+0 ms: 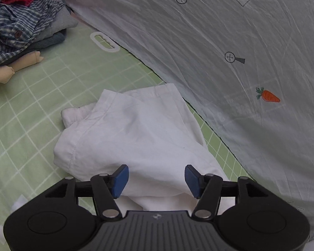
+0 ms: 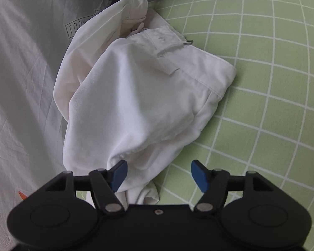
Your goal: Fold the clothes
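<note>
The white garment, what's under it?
The white garment lies mostly on the green grid mat, its far edge over the grey sheet. Anything beneath its folds is hidden.

Left gripper (image 1: 156, 181) angled downward, jaws parted wide, blue pads (image 1: 120, 179) well apart, nothing pinched between them. Right gripper (image 2: 159, 175) likewise tilted down, jaws spread, blue pads (image 2: 200, 175) clear of each other, nothing clamped. Black linkage arms on both splayed outward. No hands or sleeves visible in either wrist view.
</note>
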Demonstrator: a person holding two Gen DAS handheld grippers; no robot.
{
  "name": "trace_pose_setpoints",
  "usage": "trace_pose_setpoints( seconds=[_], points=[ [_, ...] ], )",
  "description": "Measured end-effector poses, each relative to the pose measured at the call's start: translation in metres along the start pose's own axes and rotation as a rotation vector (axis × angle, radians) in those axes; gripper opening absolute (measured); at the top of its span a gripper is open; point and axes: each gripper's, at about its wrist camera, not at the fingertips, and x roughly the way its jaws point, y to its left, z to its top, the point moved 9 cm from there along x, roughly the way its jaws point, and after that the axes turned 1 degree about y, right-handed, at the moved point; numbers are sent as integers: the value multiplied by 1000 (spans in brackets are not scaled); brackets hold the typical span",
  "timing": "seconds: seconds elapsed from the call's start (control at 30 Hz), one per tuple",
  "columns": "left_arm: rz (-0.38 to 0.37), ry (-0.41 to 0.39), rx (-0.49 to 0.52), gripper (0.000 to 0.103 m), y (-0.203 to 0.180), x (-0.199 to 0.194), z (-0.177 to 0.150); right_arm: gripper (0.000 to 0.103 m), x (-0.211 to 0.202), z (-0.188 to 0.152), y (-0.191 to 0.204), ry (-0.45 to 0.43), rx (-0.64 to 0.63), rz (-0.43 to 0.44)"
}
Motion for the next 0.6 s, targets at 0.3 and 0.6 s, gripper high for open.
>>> trace_pose_setpoints(
  seconds=[0.3, 0.6],
  points=[
    [69, 60, -76, 79, -3, 39, 10, 69, 34, 50, -10, 17, 120, 41],
    [132, 152, -160, 20, 10, 75, -6, 25, 45, 57, -20, 13, 182, 34]
  ],
)
